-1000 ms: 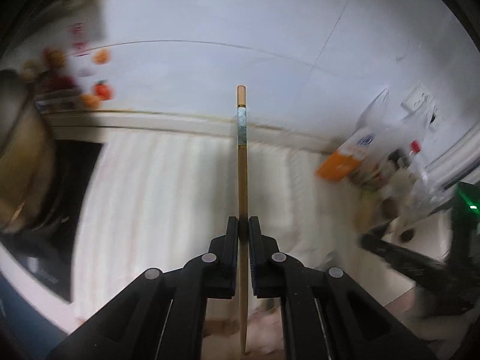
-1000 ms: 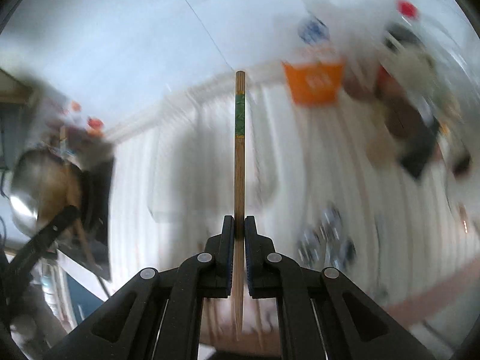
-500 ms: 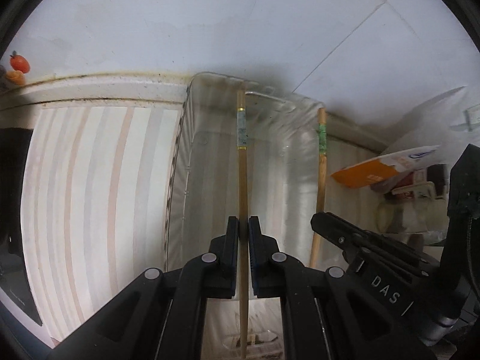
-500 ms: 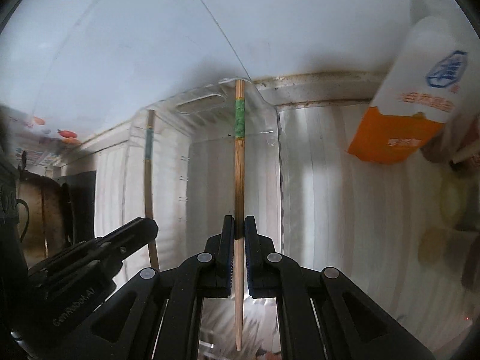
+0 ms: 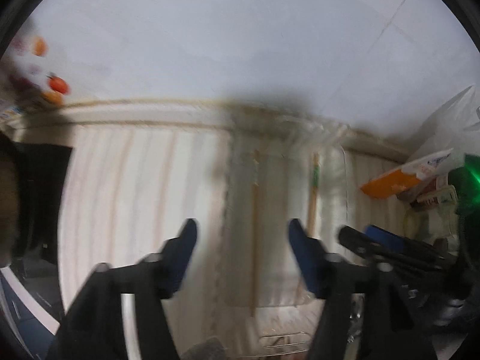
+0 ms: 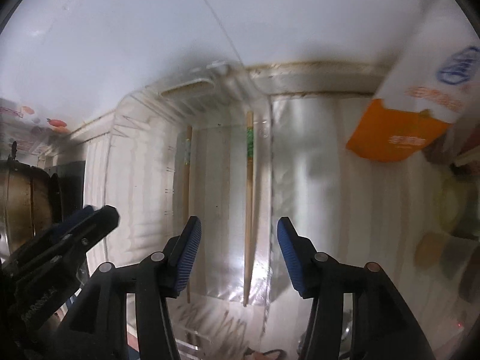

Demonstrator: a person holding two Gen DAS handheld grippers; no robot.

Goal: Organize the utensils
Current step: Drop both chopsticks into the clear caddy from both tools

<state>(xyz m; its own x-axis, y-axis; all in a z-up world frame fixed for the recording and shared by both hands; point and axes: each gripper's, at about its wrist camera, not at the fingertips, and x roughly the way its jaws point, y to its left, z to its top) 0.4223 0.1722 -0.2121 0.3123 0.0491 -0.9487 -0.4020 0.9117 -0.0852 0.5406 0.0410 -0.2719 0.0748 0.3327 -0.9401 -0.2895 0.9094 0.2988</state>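
Both claws stood with their fingers wide apart and held nothing. The right claw (image 6: 237, 240) hovered over a clear plastic tray (image 6: 141, 162) that lay on the striped tabletop (image 6: 345, 180), and the left claw (image 5: 241, 243) hovered over the same tray (image 5: 345, 180) from the other side.

Two chopsticks lay inside the tray, flat on its floor, side by side and apart from each other. The green-banded chopstick (image 6: 249, 204) lay close to the right wall of the tray. The pale-banded chopstick (image 6: 186, 186) lay further left, with free floor between it and the left wall. Their long axes ran away from the cameras toward the back wall, with the thick, banded ends far and the thin tips near.

The far rim of the tray was close to the edge where the tabletop met the white wall (image 6: 120, 30). To the right of the tray, an open strip of tabletop separated it from an orange-and-white bag (image 6: 399, 132). In the left view, the picture was blurred, and the green-banded chopstick (image 5: 313, 192) and the other one (image 5: 255, 225) showed only dimly
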